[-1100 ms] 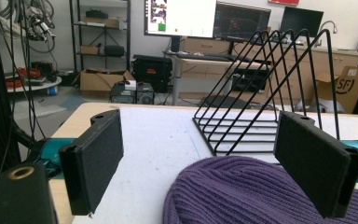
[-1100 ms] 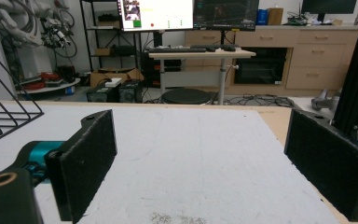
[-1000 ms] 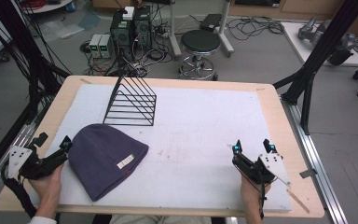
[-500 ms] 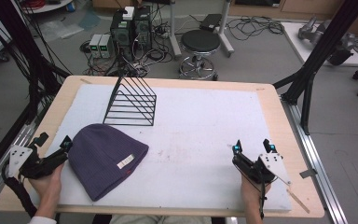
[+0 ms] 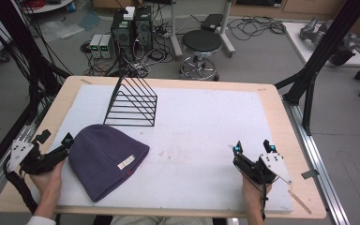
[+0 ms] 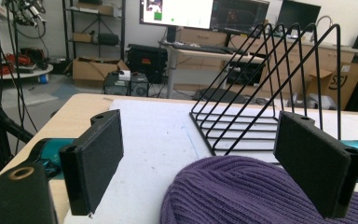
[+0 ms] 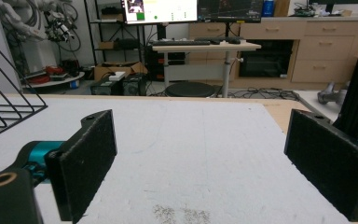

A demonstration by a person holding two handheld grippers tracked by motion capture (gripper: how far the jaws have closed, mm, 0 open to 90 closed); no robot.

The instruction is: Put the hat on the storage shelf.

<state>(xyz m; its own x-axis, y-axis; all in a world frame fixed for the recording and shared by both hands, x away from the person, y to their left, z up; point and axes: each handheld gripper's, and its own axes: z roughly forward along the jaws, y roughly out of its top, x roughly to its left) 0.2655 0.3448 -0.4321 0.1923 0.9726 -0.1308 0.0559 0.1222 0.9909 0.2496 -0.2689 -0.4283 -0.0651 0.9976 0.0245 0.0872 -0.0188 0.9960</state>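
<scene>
Presently, the purple beanie (image 5: 106,159) lies flat on the white mat (image 5: 201,122) near its front-left corner, crown end toward the front edge, ribbed cuff toward the back; a small pale label (image 5: 126,161) sits on the beanie's right side, facing up; the left gripper (image 5: 55,139) rests at the left edge of the mat, just beside the beanie's left rim, held in a hand (image 5: 47,180) coming in from the front edge; its jaws stand spread wide, nothing between the pads, and in the left gripper view the knit fabric (image 6: 242,191) lies low between and just ahead of them, whether the right-hand pad touches it cannot be told; the black wire rack (image 5: 133,102) stands upright toward the back-left part of the mat, behind the beanie and apart from it; in the left gripper view its slanted wires (image 6: 261,93) rise just past the beanie; the right gripper (image 5: 253,149) sits near the front-right corner of the mat, well apart from the beanie, jaws likewise spread, with bare mat (image 7: 200,154) between them; the wooden table (image 5: 281,117) shows as a border around the mat; a round stool (image 5: 201,44) stands on the floor beyond the back edge.
</scene>
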